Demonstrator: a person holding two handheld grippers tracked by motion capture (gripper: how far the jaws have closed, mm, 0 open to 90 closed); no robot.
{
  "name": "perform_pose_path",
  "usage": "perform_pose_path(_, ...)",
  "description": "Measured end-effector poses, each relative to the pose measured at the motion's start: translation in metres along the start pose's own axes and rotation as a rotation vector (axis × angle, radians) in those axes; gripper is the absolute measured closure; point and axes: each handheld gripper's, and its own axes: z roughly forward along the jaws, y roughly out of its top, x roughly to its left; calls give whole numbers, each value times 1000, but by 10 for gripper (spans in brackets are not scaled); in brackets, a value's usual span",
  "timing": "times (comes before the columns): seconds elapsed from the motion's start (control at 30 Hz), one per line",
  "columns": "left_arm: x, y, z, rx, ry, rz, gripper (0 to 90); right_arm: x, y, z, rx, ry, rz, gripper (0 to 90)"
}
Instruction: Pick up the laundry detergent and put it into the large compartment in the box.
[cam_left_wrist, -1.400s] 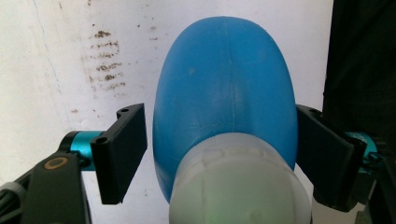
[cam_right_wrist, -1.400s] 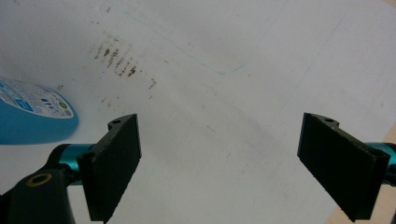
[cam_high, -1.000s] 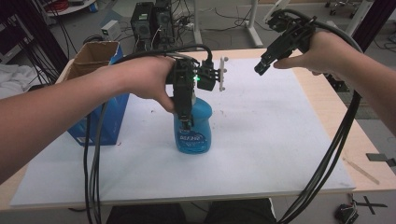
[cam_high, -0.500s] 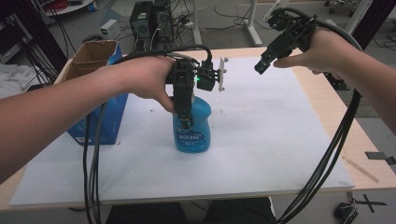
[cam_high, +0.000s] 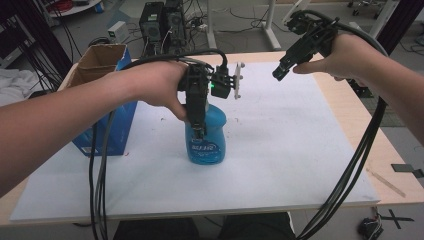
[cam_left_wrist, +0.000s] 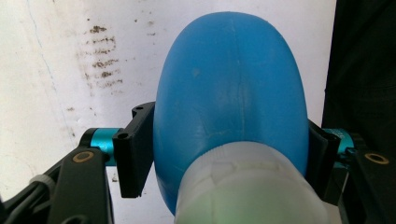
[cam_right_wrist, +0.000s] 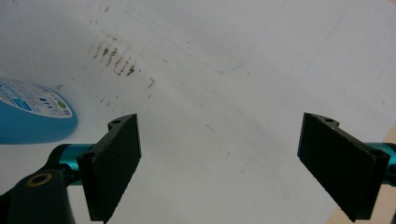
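A blue plastic bottle (cam_high: 206, 142) with a label stands upright on the white sheet (cam_high: 280, 150) near the table's middle. My left gripper (cam_high: 199, 125) comes down on it from above and is shut on the bottle. In the left gripper view both black pads (cam_left_wrist: 135, 149) press the sides of the blue bottle (cam_left_wrist: 229, 102) just below its pale neck. My right gripper (cam_high: 280, 72) is held up in the air at the back right, away from the bottle. In the right gripper view it (cam_right_wrist: 219, 163) stands open with nothing between its jaws, and the bottle (cam_right_wrist: 32, 114) shows at the left edge.
An open blue cardboard box (cam_high: 102, 100) stands at the table's left edge. Thick black cables (cam_high: 350, 165) hang from both grippers over the front of the table. Brown smudges (cam_right_wrist: 116, 58) mark the white sheet. Computer gear stands on the floor behind the table.
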Motion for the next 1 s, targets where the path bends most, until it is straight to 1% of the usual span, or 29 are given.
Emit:
perform_pose_path(0.47,0,0,0,1,-15,5,367,0,0,0,2,2,3,127)
perform_pose_path(1.0,-1,0,-1,-5,-8,10,377,-3,-2,-1,-2,7,11,127)
